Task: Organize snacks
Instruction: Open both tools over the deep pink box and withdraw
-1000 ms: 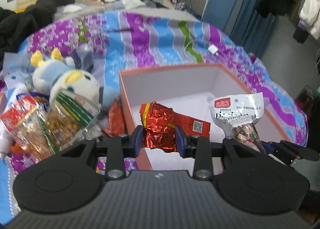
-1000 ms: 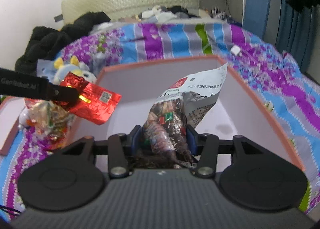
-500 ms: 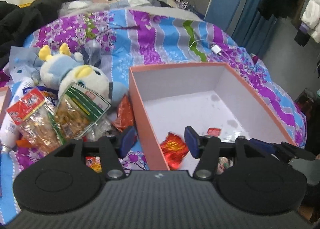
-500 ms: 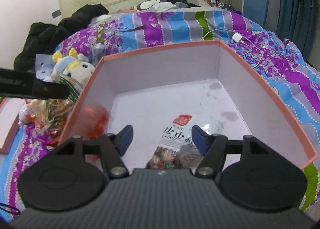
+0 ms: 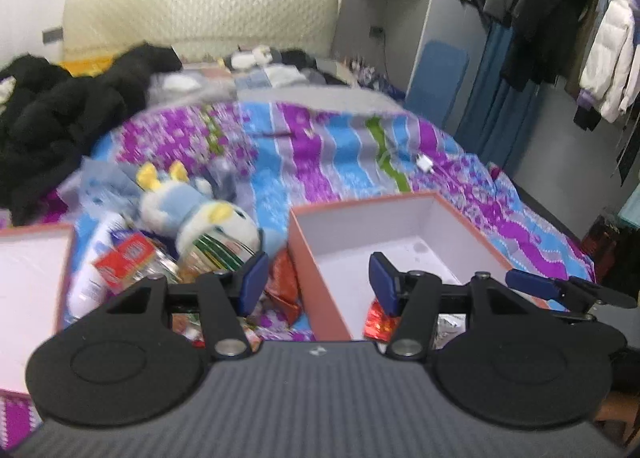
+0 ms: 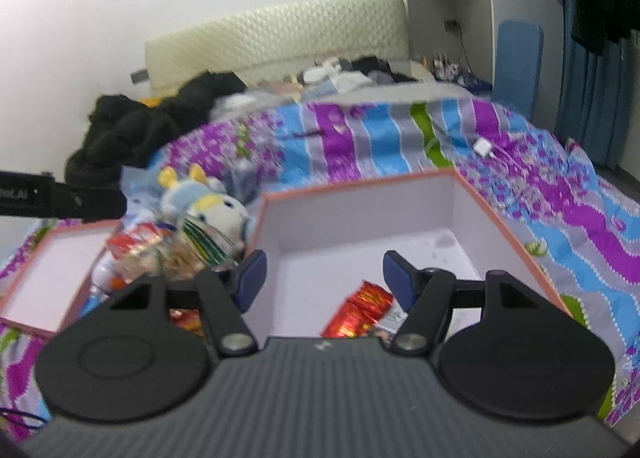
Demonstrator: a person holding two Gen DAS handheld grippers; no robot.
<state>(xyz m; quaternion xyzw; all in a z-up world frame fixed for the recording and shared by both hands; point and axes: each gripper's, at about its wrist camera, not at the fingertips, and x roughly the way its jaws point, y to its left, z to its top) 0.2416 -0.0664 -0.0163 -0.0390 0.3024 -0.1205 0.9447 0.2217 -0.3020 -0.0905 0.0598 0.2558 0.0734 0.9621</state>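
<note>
The crinkled red foil snack packet (image 6: pixel 358 312) lies inside the salmon-edged cardboard box (image 6: pixel 516 217), long axis toward its far-right corner; only the right view shows it whole. Both grippers (image 5: pixel 318 282) (image 6: pixel 324 276) are released.

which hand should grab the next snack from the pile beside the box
Left, probably. The left tongs stand open and empty, with one finger over the snack pile beside the box. The right tongs, also open, hang over the box's inside, farther from the pile.

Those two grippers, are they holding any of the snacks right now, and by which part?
Nothing is held. The left gripper and right gripper are both open and empty; the red foil snack lies loose in the box.
</note>
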